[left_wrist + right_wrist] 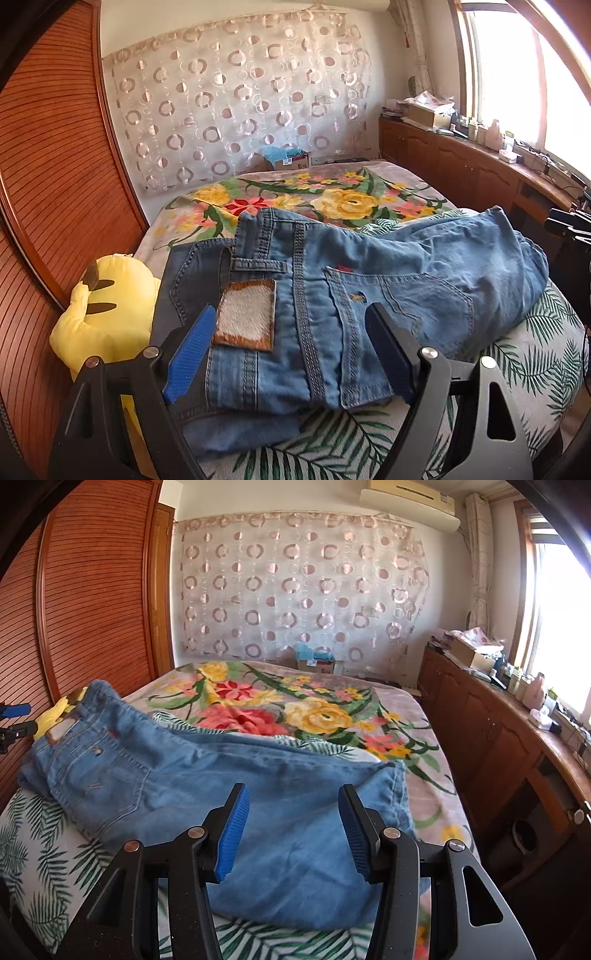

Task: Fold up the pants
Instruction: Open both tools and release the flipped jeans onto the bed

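1. We see the jeans (332, 295) lying across the near end of the bed (424, 760), on a palm-leaf sheet (40, 849), with the waistband toward the wardrobe side and the legs already doubled back toward the window side.
2. Our left tongs (291, 343) stand wide over the waistband, one blue pad (190, 356) beside the leather patch (245, 319) and the other past the back pocket; they hold nothing.
3. Our right tongs (291, 830) are also spread, empty, above the folded leg end of the jeans.
4. We judge the fold partly done, with the next fold bringing one end of the jeans over the other.
5. To do it well, we would have each pair of tongs bite through all denim layers at the edge, lift both ends level, and lay them down with seams aligned so no crease bunches in the middle.
6. A yellow plush toy (110, 306) sits just beside the waistband, toward the wardrobe (55, 166); it could snag the left tongs or the cloth.
7. The floral blanket (314, 712) lies beyond the jeans, and a cluttered wooden cabinet (498, 731) runs under the window, well apart.
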Available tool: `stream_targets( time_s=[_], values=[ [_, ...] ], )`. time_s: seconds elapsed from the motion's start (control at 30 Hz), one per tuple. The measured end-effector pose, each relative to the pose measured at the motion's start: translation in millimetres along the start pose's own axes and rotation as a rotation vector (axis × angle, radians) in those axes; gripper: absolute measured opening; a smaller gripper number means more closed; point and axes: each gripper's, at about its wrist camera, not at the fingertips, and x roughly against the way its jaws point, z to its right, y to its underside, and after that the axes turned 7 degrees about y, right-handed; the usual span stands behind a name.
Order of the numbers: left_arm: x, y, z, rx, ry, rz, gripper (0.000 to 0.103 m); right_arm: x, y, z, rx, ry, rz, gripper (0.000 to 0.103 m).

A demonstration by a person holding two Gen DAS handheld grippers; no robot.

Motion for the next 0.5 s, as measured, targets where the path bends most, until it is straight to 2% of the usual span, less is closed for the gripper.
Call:
stream_targets(
  time_s=[0.3,0.5],
  values=[
    [17.0,15.9,7.2,-0.012,0.013,0.005,0.083,25.9,13.5,2.1,-0.002,-0.055,-0.017,0.052],
    [22.8,28.1,7.4,-0.008,0.014,0.004,0.083,32.3,20.3,-4.5,-0.001,-0.112,-0.036,0.057]
  ],
)
